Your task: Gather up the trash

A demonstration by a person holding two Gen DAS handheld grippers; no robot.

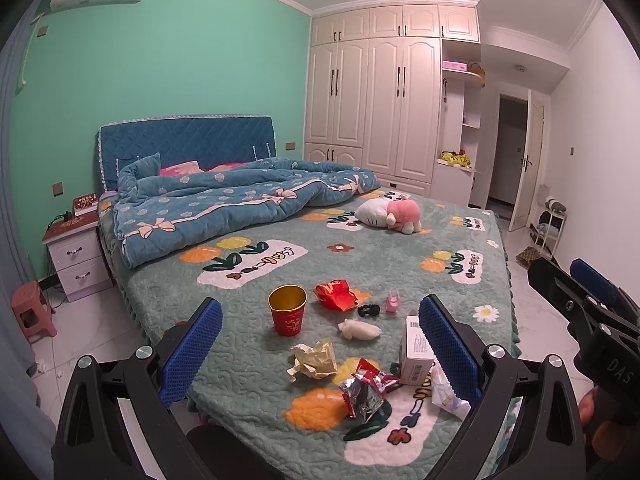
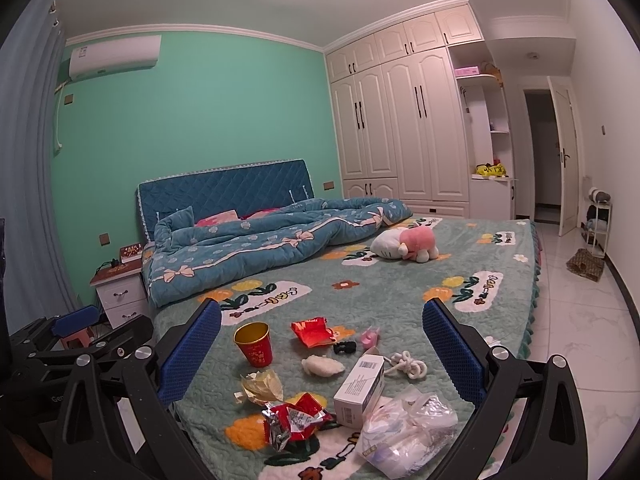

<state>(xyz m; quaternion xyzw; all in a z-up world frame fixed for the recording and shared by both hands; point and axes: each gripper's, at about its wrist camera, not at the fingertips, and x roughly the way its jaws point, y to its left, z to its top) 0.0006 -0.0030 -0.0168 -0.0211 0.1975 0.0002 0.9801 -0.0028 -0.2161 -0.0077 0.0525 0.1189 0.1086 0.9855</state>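
Observation:
Trash lies on the near corner of the bed. There is a red paper cup (image 1: 287,311) (image 2: 253,343), a red wrapper (image 1: 335,294) (image 2: 313,332), a crumpled yellow paper (image 1: 313,361) (image 2: 261,387), a red and silver foil packet (image 1: 366,392) (image 2: 296,420), a white box (image 1: 416,350) (image 2: 360,390), a white wad (image 1: 358,329) (image 2: 322,366) and a clear plastic bag (image 2: 408,432). My left gripper (image 1: 320,356) is open and empty above them. My right gripper (image 2: 322,360) is open and empty too; it also shows in the left wrist view (image 1: 588,304).
A black hair clip (image 1: 368,311), a pink small bottle (image 1: 393,303) and a white knotted rope (image 2: 408,364) lie among the trash. A plush toy (image 1: 390,212) and a rumpled blue quilt (image 1: 224,200) lie farther up the bed. A nightstand (image 1: 78,256) and pink stool (image 1: 32,310) stand left.

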